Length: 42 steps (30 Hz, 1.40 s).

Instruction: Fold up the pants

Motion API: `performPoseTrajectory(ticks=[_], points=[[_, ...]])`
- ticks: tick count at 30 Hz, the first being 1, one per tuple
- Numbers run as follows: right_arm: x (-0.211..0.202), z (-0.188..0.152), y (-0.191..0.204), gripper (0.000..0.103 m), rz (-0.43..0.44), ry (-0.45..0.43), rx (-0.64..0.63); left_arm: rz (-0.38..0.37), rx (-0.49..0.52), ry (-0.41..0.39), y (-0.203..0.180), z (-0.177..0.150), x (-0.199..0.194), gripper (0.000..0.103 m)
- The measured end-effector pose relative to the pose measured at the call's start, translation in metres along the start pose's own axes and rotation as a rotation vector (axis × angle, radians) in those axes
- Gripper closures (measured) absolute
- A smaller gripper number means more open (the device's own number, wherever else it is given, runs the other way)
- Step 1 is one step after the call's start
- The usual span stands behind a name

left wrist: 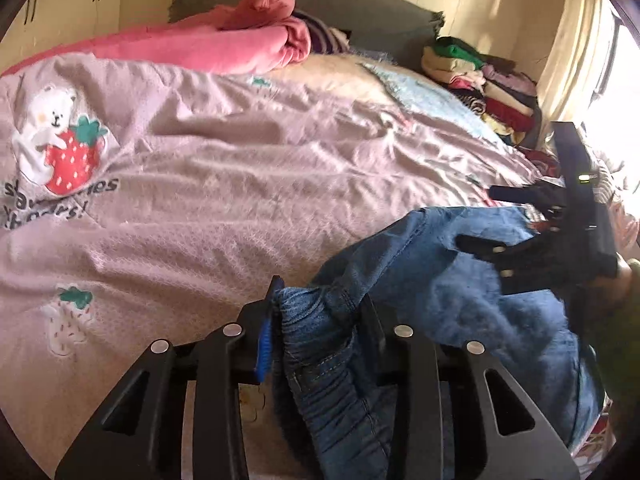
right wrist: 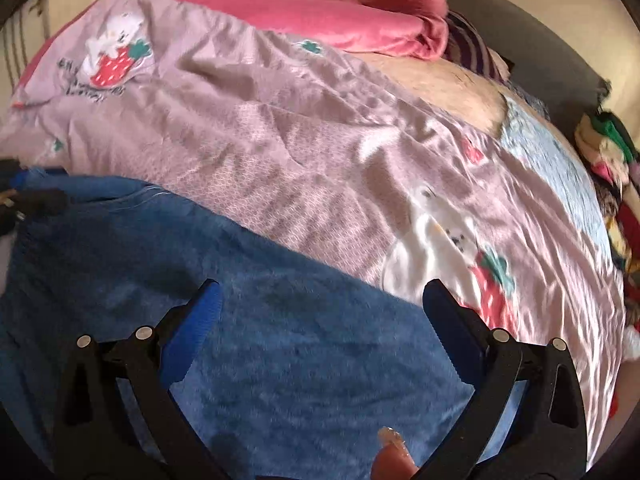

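Left wrist view: left tongs (left wrist: 316, 304) pinch the pants (left wrist: 420, 280) waistband, near right on the bed (left wrist: 220, 184). Right tongs (right wrist: 320, 304) spread wide over the fleecy lining, gripping nothing. Risk: w/ one corner held, fabric prob. sags & bunches, so fold goes crooked.

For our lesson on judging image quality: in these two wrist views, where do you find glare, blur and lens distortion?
Left wrist view: the window at the right edge is blown out white, and the right gripper is smeared by motion; the bedspread bulges from the fisheye. Right wrist view: the blue pants and folded clothes pile look soft and streaked; black corners frame the circular picture.
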State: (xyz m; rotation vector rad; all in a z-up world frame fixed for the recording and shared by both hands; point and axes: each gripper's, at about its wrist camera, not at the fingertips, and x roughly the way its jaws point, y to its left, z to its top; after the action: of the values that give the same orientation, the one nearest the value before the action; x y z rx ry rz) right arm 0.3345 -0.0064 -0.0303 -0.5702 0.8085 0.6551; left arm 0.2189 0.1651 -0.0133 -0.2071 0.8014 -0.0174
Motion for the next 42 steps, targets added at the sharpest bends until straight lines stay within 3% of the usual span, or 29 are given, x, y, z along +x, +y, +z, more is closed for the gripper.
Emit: performPoseTrajectory(ticks=[5, 7, 10, 13, 15, 17, 30, 42], points=[[0.000, 0.010, 0.015, 0.009, -0.007, -0.036, -0.125, -0.013, 0.028, -0.014, -0.006, -0.008, -0.014, 0.071], [0.000, 0.012, 0.023, 0.017, 0.002, -0.045, -0.178, -0.022, 0.028, -0.016, -0.008, -0.010, -0.018, 0.072], [0.004, 0.012, 0.032, 0.035, 0.029, -0.014, -0.224, -0.026, 0.040, -0.022, -0.010, -0.014, -0.023, 0.073], [0.003, 0.008, 0.036, 0.061, 0.085, -0.003, -0.223, -0.033, 0.043, -0.019, -0.010, -0.015, -0.026, 0.074], [-0.002, 0.004, 0.039, 0.085, 0.125, -0.008, -0.207, -0.033, 0.044, -0.013, -0.009, -0.018, -0.026, 0.074], [-0.009, 0.000, 0.040, 0.092, 0.138, -0.024, -0.187, -0.034, 0.038, -0.010, -0.006, -0.019, -0.027, 0.074], [-0.107, -0.056, 0.041, 0.095, 0.203, -0.194, -0.005, -0.054, 0.056, -0.042, -0.016, -0.032, -0.053, 0.074], [-0.172, -0.135, 0.088, 0.097, 0.300, -0.197, 0.041, -0.111, 0.101, -0.091, -0.040, -0.081, -0.108, 0.074]])
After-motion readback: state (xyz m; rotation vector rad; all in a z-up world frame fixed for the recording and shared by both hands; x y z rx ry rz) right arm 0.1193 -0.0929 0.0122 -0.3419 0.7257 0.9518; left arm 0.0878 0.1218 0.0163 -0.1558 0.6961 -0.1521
